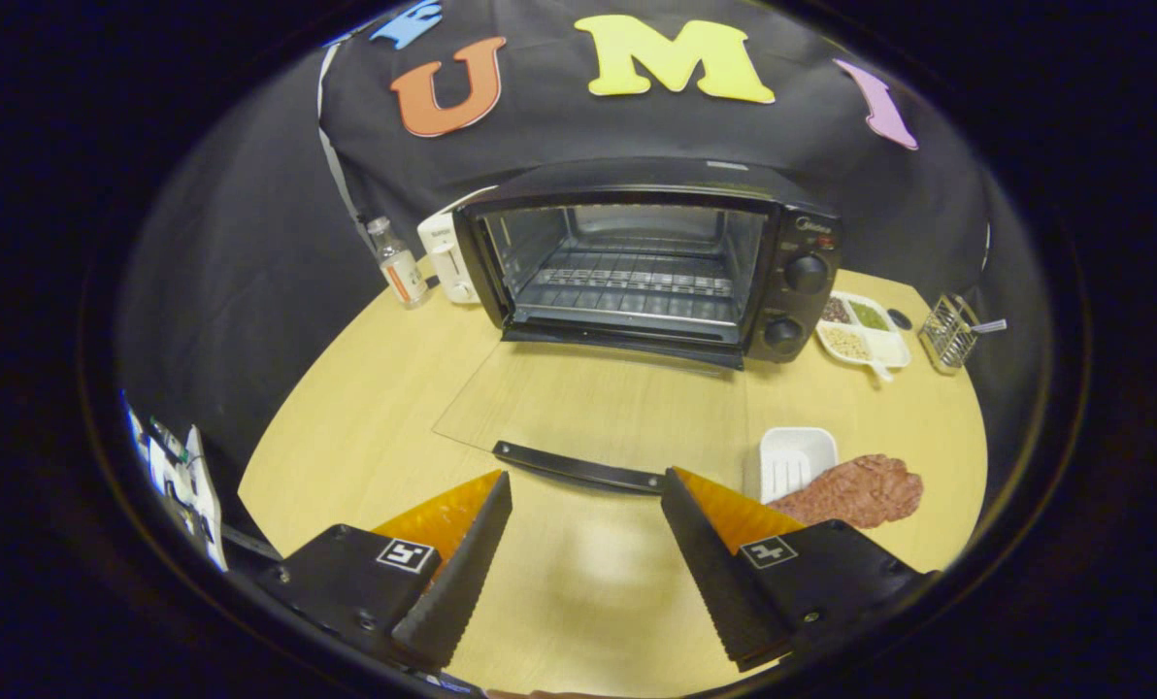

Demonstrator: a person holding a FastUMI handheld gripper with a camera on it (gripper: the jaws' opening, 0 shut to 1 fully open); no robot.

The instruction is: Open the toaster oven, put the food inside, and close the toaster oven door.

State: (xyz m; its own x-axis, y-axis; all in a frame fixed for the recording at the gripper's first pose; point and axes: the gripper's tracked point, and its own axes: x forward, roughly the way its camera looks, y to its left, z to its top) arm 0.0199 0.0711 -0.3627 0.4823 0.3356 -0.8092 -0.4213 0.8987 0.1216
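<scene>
1. The toaster oven [651,262] is already open: its glass door [593,408] lies flat on the worktop [365,437], with the door handle [578,468] just ahead of the gripper [586,544]. So I'd say step one is done and we're at the "grab the food" part.
2. The gripper fingers are spread wide apart with nothing between them, just bare worktop.
3. The food [855,490] looks like a flat, reddish-brown slab of meat with a bumpy surface and wavy edges. It lies on the worktop to the right of the right finger, touching or just beside a small white tray [797,461], and well in front of the oven.
4. Next move, my guess: swing the gripper right and come in low, since a slab that thin needs pinching at an edge.
5. Inside, the wire rack [632,286] looks bare, so there's room to slide it in.
6. After that the door still needs lifting shut by the handle.
</scene>
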